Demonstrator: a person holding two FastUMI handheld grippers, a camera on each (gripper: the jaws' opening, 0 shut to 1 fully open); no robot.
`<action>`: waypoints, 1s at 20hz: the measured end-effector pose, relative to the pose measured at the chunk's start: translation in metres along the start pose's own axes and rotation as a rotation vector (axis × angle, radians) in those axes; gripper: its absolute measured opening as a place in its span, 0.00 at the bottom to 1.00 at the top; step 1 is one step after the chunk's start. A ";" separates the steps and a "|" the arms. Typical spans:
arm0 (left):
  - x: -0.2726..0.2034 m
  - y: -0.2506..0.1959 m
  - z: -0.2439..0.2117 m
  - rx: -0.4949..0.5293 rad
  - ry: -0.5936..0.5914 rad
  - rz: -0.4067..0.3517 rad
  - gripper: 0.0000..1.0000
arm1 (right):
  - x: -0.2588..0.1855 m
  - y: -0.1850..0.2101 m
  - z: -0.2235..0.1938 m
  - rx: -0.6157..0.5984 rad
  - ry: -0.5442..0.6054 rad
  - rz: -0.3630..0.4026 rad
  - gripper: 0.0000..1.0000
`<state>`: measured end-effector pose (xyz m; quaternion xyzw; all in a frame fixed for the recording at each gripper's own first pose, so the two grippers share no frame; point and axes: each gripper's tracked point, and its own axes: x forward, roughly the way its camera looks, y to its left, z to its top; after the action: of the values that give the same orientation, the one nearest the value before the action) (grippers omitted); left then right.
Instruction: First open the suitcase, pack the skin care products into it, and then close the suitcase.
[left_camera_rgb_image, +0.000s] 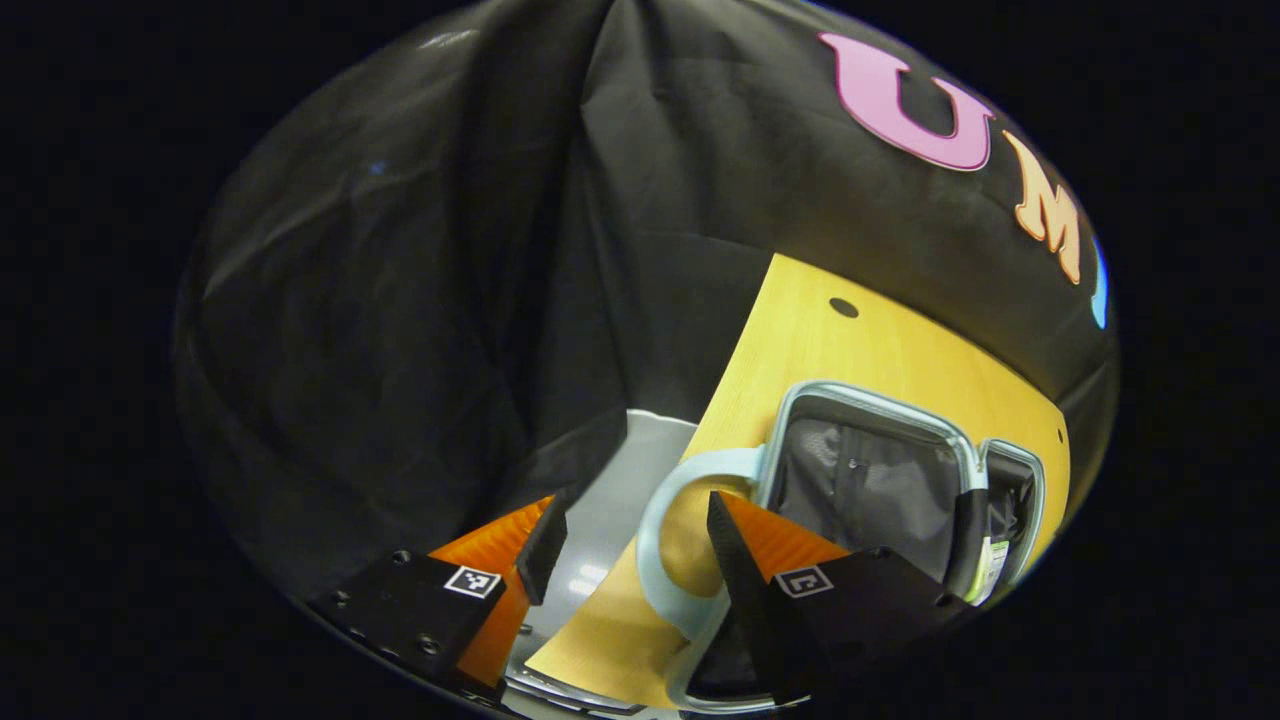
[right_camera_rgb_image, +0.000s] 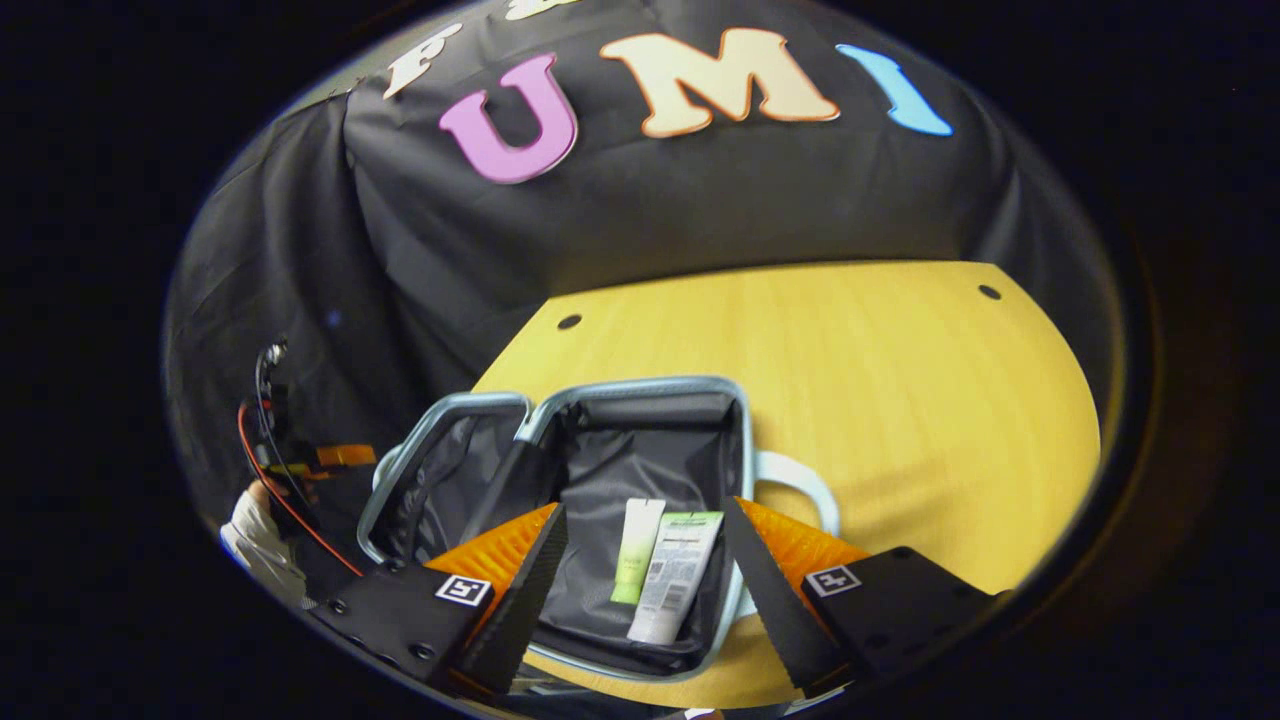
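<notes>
Two skin care tubes (right_camera_rgb_image: 660, 572) lie side by side in the open suitcase (right_camera_rgb_image: 640, 470), likely just packed, so closing seems next; the right gripper (right_camera_rgb_image: 645, 575) hovers above them, jaws apart and empty; the left gripper (left_camera_rgb_image: 630, 560) is spread near the handle (left_camera_rgb_image: 665, 545), holding nothing, perhaps placed for the lid (right_camera_rgb_image: 440, 480); the table (right_camera_rgb_image: 900, 400) beyond the rim offers room.

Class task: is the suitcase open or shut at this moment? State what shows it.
Open. The suitcase lies spread in two halves on the table, dark lining exposed, with two tubes lying inside one half.
</notes>
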<state>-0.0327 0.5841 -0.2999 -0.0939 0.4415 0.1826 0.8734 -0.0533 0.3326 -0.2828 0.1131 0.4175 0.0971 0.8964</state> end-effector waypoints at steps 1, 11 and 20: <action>0.007 -0.001 -0.005 -0.002 0.024 -0.014 0.82 | -0.005 -0.005 0.009 0.003 -0.024 -0.012 0.98; 0.026 -0.014 -0.014 0.011 0.105 -0.061 0.01 | -0.038 -0.053 0.051 -0.053 -0.167 -0.090 0.98; -0.133 -0.142 0.053 0.210 -0.257 -0.100 0.00 | -0.052 -0.042 0.080 -0.168 -0.302 -0.008 0.98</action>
<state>-0.0085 0.4398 -0.1607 0.0003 0.3376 0.1024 0.9357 -0.0213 0.2687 -0.2075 0.0494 0.2687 0.1101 0.9556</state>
